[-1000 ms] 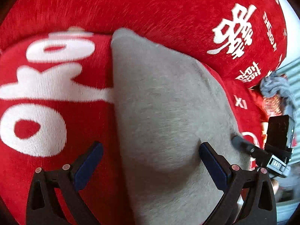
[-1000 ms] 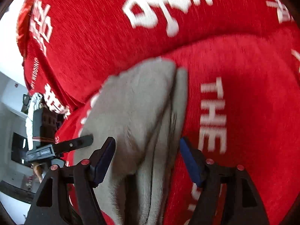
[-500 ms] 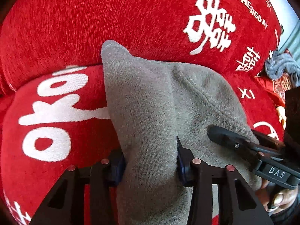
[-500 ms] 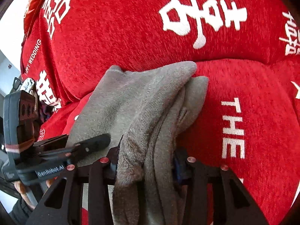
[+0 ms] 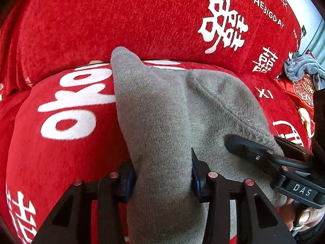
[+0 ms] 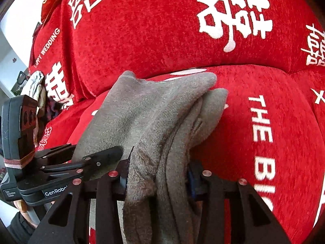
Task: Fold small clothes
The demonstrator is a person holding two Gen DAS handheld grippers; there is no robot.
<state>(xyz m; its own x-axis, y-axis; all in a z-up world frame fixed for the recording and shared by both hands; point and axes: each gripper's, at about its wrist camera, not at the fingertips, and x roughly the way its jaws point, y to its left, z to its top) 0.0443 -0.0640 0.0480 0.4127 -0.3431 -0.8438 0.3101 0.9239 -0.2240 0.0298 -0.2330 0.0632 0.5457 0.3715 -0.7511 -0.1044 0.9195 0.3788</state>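
Observation:
A grey fleece garment (image 5: 172,111) lies folded on a red sofa cover. My left gripper (image 5: 162,174) is shut on its near left part, the cloth bunched between the pads. My right gripper (image 6: 157,174) is shut on the garment's (image 6: 154,118) near right part, several layers pinched together. The right gripper also shows in the left wrist view (image 5: 270,158), lying against the cloth's right edge. The left gripper also shows in the right wrist view (image 6: 81,166), at the cloth's left edge.
The red sofa seat (image 5: 67,142) and backrest (image 5: 121,20) carry white lettering. A blue-grey cloth (image 5: 302,69) lies on a red cushion at the far right. A light cloth heap (image 6: 35,85) sits at the far left of the right wrist view.
Both grippers were open around the garment a second ago and have closed on it. The garment now rises bunched between the fingers, and the views have pulled back slightly.

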